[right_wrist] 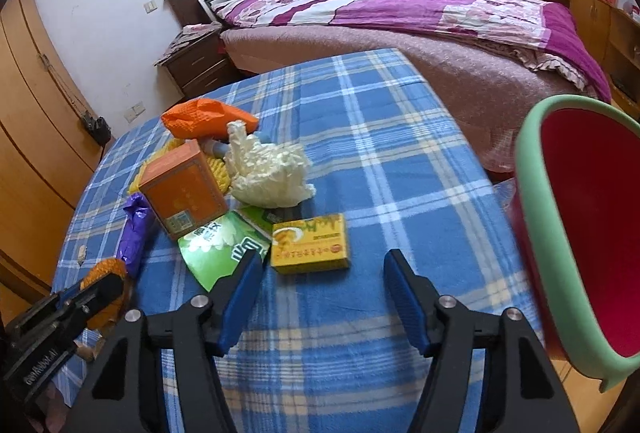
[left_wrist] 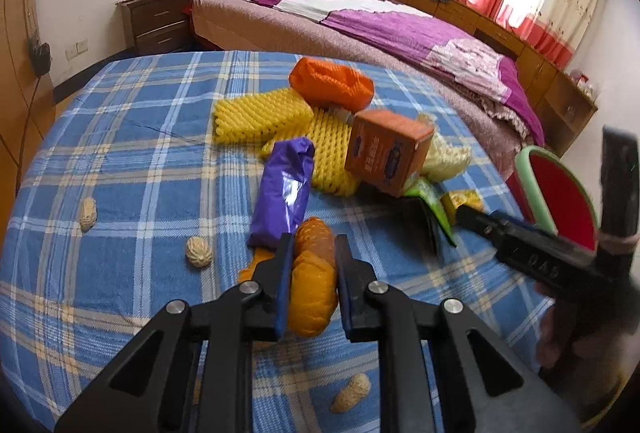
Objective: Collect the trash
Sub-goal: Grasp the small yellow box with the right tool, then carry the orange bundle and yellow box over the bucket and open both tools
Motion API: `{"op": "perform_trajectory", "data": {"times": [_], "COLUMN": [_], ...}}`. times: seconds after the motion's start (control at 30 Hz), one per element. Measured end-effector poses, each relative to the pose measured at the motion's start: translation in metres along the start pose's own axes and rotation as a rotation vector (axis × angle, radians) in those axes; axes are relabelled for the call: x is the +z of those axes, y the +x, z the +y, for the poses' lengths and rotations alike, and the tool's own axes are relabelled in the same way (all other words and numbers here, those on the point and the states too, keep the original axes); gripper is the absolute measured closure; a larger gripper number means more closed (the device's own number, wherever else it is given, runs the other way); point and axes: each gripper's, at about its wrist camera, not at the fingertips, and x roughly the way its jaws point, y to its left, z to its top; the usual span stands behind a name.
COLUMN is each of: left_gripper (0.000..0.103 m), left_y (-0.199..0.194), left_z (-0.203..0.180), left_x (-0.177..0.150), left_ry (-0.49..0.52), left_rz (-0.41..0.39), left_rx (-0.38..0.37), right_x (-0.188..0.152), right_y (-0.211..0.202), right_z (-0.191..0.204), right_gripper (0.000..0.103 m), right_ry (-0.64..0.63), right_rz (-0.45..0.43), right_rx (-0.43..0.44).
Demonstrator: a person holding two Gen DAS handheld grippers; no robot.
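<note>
**Left-wrist view: left claw clamped on an orange wrapper, right claw spread above the cloth**

Left-wrist footage showed the left claw [left_wrist: 311, 253] reaching forward and low over the blue plaid surface [left_wrist: 140, 153], its two pads pressed against the sides of a crumpled orange wrapper [left_wrist: 314, 289] that lay on the cloth. A purple wrapper [left_wrist: 284, 193] lay just beyond, touching the left pad's tip. Three peanut shells [left_wrist: 198, 251] sat scattered on the cloth to the left and below.

Farther back the trash pile held yellow foam netting [left_wrist: 256, 113], orange foam netting [left_wrist: 330, 83] on top of it, and an orange box [left_wrist: 386, 153] tilted against the heap.

From the right-wrist view, the right claw [right_wrist: 320, 265] hovered released, pads wide apart and gripping nothing, angled down toward the surface. A yellow box [right_wrist: 310, 243] lay flat just beyond and between its pads, with a green packet [right_wrist: 216, 245] beside the left pad and cream foam netting [right_wrist: 268, 169] behind them. A red bin with a green rim [right_wrist: 532, 201] stood at the right, past the surface's edge, near the bed [right_wrist: 440, 45].
</note>
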Motion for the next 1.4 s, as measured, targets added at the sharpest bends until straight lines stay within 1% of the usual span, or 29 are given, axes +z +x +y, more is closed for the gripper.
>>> {"op": "perform_trajectory", "data": {"times": [0.1, 0.17, 0.2, 0.23, 0.37, 0.5, 0.7, 0.77, 0.93, 1.0, 1.17, 1.4], "left_gripper": [0.084, 0.084, 0.084, 0.084, 0.084, 0.084, 0.084, 0.084, 0.084, 0.084, 0.084, 0.084], "left_y": [-0.001, -0.001, -0.001, -0.001, -0.001, -0.001, -0.002, -0.003, -0.006, -0.006, -0.008, -0.014], "left_z": [0.003, 0.004, 0.005, 0.005, 0.006, 0.005, 0.002, 0.0, -0.017, -0.024, -0.044, -0.07], "left_x": [0.005, 0.008, 0.009, 0.011, 0.017, 0.023, 0.026, 0.027, 0.03, 0.03, 0.033, 0.034], "left_ry": [-0.03, -0.049, -0.058, -0.068, -0.095, -0.119, -0.132, -0.131, -0.096, -0.084, -0.042, 0.012], "left_rz": [-0.006, -0.009, -0.011, -0.014, -0.022, -0.025, -0.03, -0.035, -0.05, -0.049, -0.057, -0.067], "left_rx": [-0.028, -0.042, -0.051, -0.058, -0.071, -0.073, -0.057, -0.058, -0.077, -0.094, -0.136, -0.186], "right_x": [-0.001, -0.001, -0.001, -0.001, -0.002, -0.004, -0.006, -0.006, -0.01, -0.011, -0.015, -0.023], "right_y": [0.001, 0.003, 0.004, 0.005, 0.004, -0.001, -0.019, -0.027, -0.048, -0.056, -0.075, -0.093], "right_z": [0.005, 0.007, 0.009, 0.01, 0.01, 0.006, 0.007, 0.005, -0.004, -0.011, -0.032, -0.061], "right_gripper": [0.041, 0.048, 0.055, 0.057, 0.058, 0.058, 0.058, 0.058, 0.058, 0.058, 0.058, 0.058], "right_ry": [-0.021, -0.031, -0.041, -0.054, -0.061, -0.045, -0.061, -0.064, -0.067, -0.056, -0.013, 0.059], "right_rz": [-0.012, -0.018, -0.022, -0.025, -0.036, -0.03, -0.067, -0.084, -0.117, -0.13, -0.17, -0.203], "right_rx": [-0.018, -0.03, -0.036, -0.046, -0.037, 0.016, 0.088, 0.106, 0.121, 0.117, 0.072, 0.012]}}
